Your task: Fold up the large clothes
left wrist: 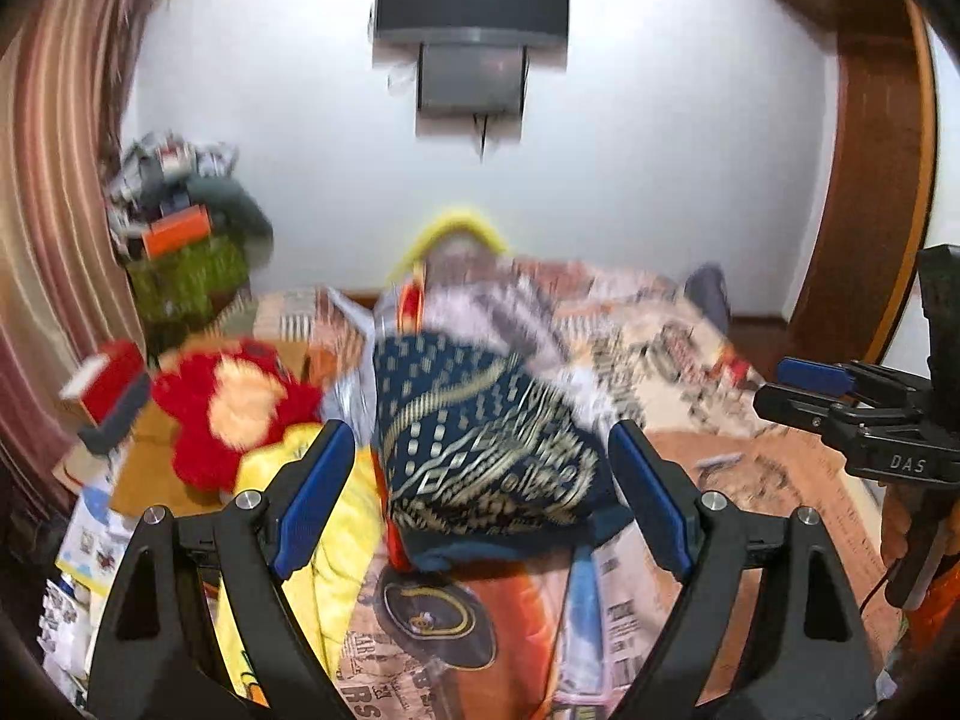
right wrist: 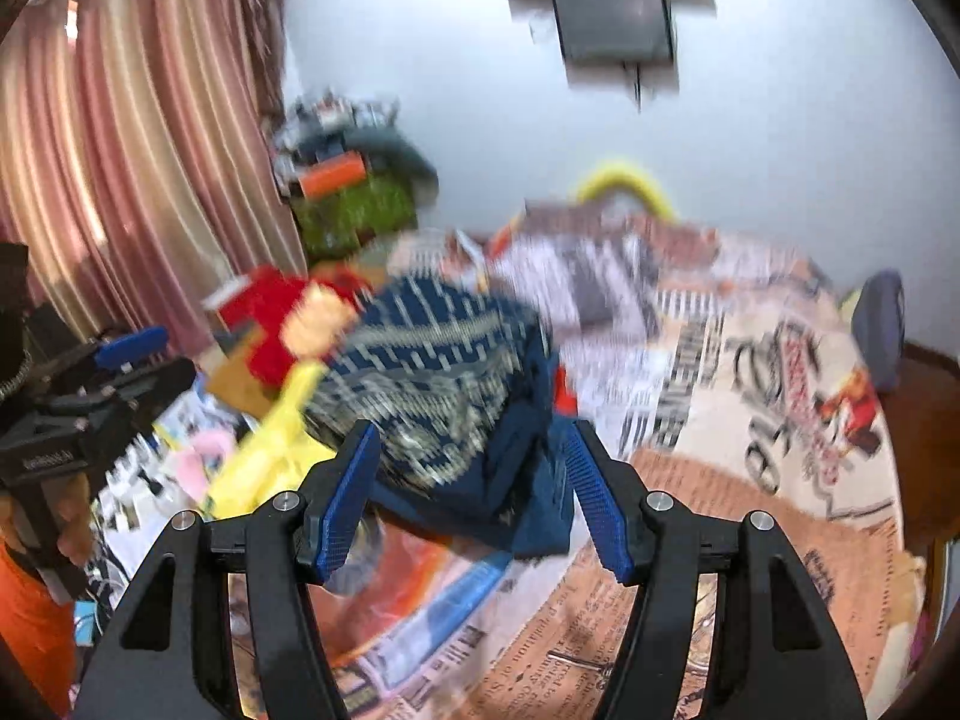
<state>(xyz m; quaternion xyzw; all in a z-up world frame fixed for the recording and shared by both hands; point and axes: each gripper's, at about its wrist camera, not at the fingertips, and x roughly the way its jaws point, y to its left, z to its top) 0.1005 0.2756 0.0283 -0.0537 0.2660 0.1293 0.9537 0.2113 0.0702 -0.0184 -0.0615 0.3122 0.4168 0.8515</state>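
Note:
A folded dark blue garment with a gold pattern (left wrist: 480, 438) lies on the printed bedsheet (left wrist: 750, 462). It also shows in the right wrist view (right wrist: 444, 384). My left gripper (left wrist: 477, 468) is open, its blue pads either side of the garment, not touching it. My right gripper (right wrist: 471, 474) is open just in front of the garment's near edge and holds nothing. The right gripper shows at the right edge of the left wrist view (left wrist: 816, 384). The left gripper shows at the left edge of the right wrist view (right wrist: 129, 348). Both views are blurred.
A red and yellow plush toy (left wrist: 234, 408) and yellow cloth (left wrist: 336, 540) lie left of the garment. More patterned cloth (left wrist: 498, 306) is piled behind it. A cluttered stack (left wrist: 186, 240) stands by the striped curtain (left wrist: 54, 210). A TV (left wrist: 471, 0) hangs on the wall.

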